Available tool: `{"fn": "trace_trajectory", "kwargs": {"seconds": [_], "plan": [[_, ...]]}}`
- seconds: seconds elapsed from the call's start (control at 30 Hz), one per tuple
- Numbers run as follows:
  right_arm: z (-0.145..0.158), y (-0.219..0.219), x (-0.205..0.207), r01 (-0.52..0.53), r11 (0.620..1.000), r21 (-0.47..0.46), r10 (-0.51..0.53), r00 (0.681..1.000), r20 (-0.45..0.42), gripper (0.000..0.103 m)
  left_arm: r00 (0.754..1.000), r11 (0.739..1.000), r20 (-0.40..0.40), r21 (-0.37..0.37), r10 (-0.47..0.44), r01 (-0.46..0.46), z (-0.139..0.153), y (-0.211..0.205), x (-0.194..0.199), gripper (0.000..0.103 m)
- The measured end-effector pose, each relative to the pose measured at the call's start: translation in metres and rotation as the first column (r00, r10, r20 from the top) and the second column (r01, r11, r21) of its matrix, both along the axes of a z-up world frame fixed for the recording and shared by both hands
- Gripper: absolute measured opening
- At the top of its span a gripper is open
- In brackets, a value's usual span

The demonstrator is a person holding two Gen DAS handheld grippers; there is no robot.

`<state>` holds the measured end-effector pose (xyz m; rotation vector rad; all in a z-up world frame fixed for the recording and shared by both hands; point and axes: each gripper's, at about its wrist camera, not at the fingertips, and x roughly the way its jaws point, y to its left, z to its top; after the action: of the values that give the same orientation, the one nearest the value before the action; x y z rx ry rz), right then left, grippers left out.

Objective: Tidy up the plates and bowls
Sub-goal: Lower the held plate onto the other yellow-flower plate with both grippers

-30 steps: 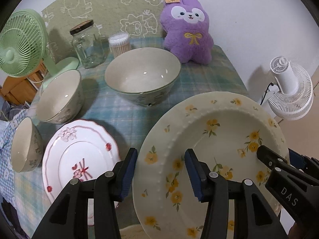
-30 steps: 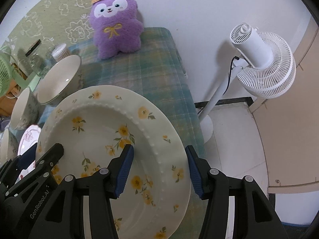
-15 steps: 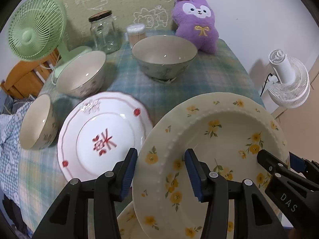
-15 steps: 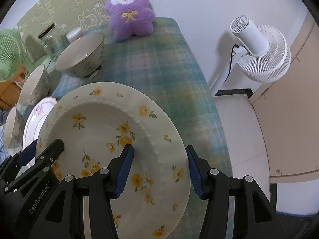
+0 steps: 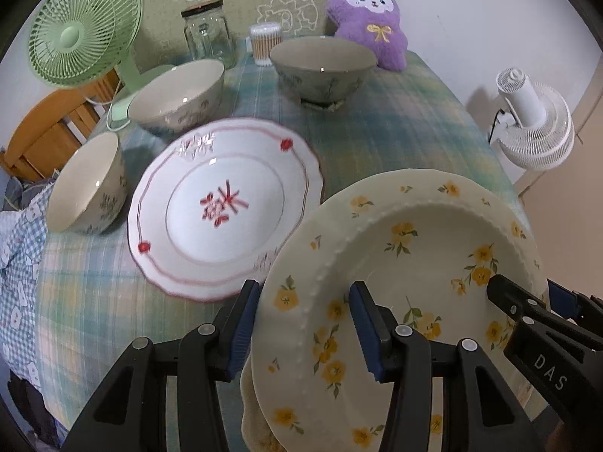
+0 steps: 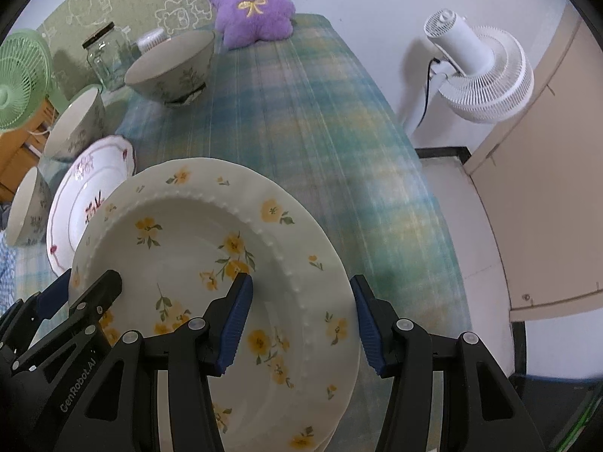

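The yellow-flower plate is held tilted above the near end of the surface, which is covered by a blue-green plaid cloth. The left claw straddles the plate's near-left rim, one blue-padded finger under the rim and the other over the well; the gap between the pads is wide, and whether they actually press on the plate I cannot tell. The right claw straddles the near-right rim the same way (its fingers also stand well apart), and again the contact is not clear. In the left wrist view the edge of another cream plate shows just beneath the yellow-flower plate's near-left edge.

Just left of the yellow-flower plate lies the white plate with a scalloped red-lined rim, flat on the cloth, its near-right edge hidden behind the raised plate. Left of that plate stands a small bowl, and beyond it a medium bowl. Well beyond the yellow-flower plate stands the large bowl, and behind that a purple plush toy leans at the far end. Left of the toy stand a tub of cotton swabs and a glass jar, then a green fan. A white fan stands on the floor, off to the right of the yellow-flower plate.
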<state>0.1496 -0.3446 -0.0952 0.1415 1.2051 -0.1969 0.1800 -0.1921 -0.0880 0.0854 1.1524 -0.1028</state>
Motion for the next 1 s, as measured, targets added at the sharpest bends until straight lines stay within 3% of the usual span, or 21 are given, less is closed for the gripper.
{"fn": "trace_trajectory", "kwargs": {"seconds": [0.33,0.77,0.83,1.0], "plan": [[-0.018,0.011,-0.025,0.022,1.000,0.003,-0.022,0.999,-0.040,0.057,1.000,1.000,-0.012,0.005,-0.018,0.018,-0.008,0.008,-0.024,0.049],[-0.026,0.009,-0.032,0.061,0.997,0.038,-0.059,0.997,-0.046,0.056,0.999,0.996,0.025,0.088,-0.023,0.021,-0.012,0.001,-0.034,0.049],[-0.027,0.013,-0.033,0.039,0.999,-0.003,-0.040,0.998,-0.043,0.057,0.998,0.994,0.048,0.105,-0.031,0.025,-0.009,-0.005,-0.038,0.048],[-0.027,0.010,-0.031,0.031,1.000,0.000,-0.031,0.999,-0.040,0.057,0.998,0.991,0.066,0.133,-0.024,0.015,-0.012,-0.011,-0.043,0.050]]}}
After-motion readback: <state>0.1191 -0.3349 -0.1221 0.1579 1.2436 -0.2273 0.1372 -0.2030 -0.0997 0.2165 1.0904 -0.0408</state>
